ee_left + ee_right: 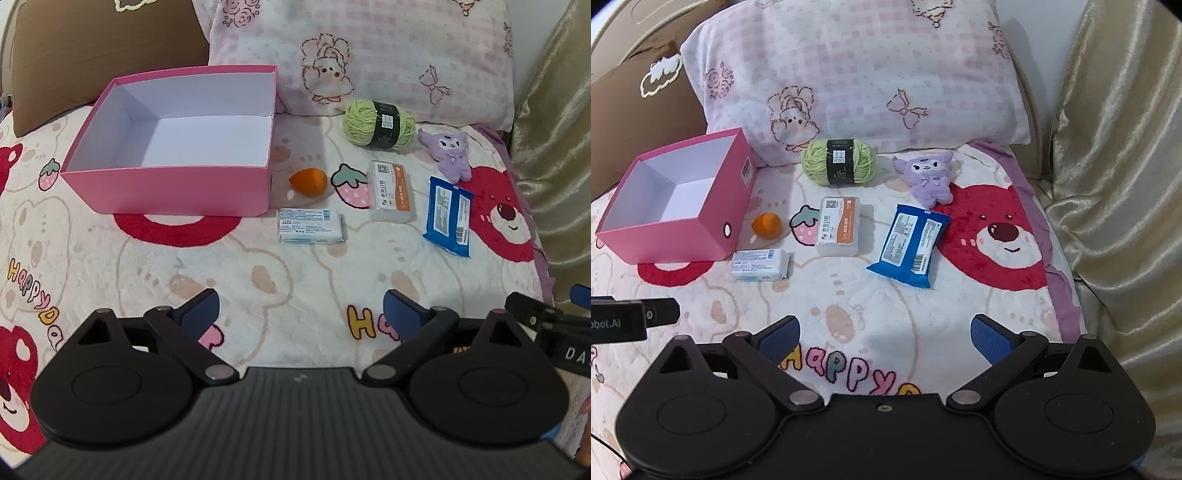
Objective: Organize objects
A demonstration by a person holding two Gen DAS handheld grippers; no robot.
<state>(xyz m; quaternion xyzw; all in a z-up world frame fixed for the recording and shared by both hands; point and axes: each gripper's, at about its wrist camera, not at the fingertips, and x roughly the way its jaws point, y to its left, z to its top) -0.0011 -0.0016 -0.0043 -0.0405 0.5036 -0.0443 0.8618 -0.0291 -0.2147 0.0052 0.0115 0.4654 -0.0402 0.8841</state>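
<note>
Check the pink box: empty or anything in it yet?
Empty: the box shows only bare white floor and walls, with no lid on.

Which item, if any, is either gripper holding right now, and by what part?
Nothing is held. The left gripper and the right gripper both stand open over the blanket, short of the items and the pink box.

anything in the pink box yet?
No. The left wrist view shows the pink box with a bare white floor; the orange sponge and the other items lie outside on the blanket.
</note>
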